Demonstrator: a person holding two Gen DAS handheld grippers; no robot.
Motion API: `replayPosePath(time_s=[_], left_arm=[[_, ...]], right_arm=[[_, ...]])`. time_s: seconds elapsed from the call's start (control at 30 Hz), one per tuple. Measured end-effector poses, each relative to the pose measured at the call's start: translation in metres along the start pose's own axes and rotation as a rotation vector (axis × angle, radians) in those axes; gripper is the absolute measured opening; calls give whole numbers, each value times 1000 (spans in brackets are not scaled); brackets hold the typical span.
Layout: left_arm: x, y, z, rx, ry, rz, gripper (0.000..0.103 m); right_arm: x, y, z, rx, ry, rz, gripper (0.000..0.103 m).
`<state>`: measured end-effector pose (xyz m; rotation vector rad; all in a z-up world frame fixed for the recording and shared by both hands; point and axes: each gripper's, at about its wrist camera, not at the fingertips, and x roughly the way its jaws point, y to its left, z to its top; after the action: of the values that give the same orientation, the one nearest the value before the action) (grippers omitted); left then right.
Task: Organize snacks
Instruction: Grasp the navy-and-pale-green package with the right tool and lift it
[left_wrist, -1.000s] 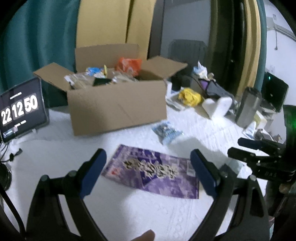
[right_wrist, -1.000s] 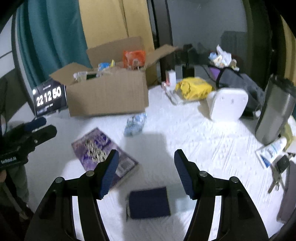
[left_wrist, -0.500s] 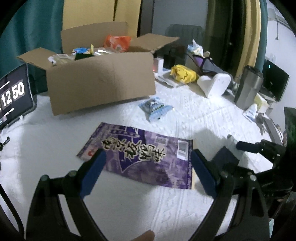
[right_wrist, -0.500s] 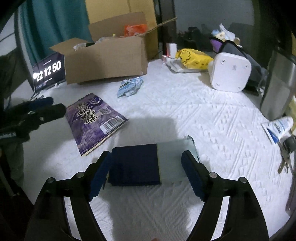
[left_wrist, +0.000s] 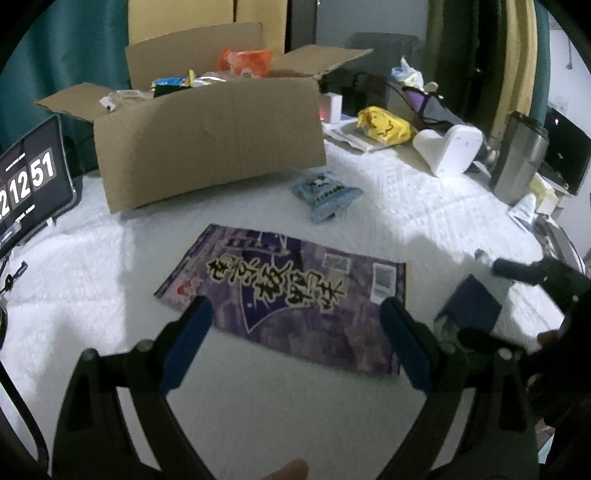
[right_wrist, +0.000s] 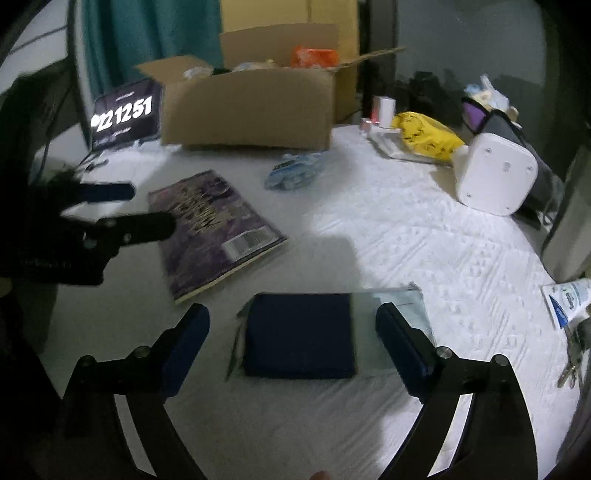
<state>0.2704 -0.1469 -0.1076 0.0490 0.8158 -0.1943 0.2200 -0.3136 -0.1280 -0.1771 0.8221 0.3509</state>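
Observation:
A flat purple snack bag (left_wrist: 288, 291) lies on the white cloth; my left gripper (left_wrist: 295, 332) is open, low over its near edge with a finger at each side. It also shows in the right wrist view (right_wrist: 210, 225). A dark blue packet with a clear end (right_wrist: 306, 332) lies between the open fingers of my right gripper (right_wrist: 291, 339). The packet (left_wrist: 469, 302) and the right gripper (left_wrist: 517, 295) show at the right of the left wrist view. A small light blue snack pack (left_wrist: 325, 192) lies farther back. An open cardboard box (left_wrist: 207, 147) holds several snacks.
A tablet clock (left_wrist: 26, 181) stands left of the box. A yellow bag (left_wrist: 384, 125), a white device (left_wrist: 450, 147), a steel tumbler (left_wrist: 517, 162), a tube (right_wrist: 569, 295) and keys (right_wrist: 572, 362) crowd the right side. The left gripper (right_wrist: 110, 210) shows at the left of the right wrist view.
Both grippers have come down and forward. The left now straddles the purple bag's near edge; the right now brackets the dark blue packet. Both stayed open.

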Motion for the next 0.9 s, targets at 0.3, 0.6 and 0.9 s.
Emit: replayPosePath(time_s=[0.3, 0.6, 0.9], left_arm=[[10, -14, 7, 27, 21, -7, 93], [15, -14, 5, 50, 50, 3, 93], [20, -6, 15, 27, 40, 19, 93]], right_arm=[[-25, -40, -2, 163, -12, 6, 93], [-12, -30, -20, 272, 84, 91, 93], [23, -31, 16, 307, 105, 70, 93]])
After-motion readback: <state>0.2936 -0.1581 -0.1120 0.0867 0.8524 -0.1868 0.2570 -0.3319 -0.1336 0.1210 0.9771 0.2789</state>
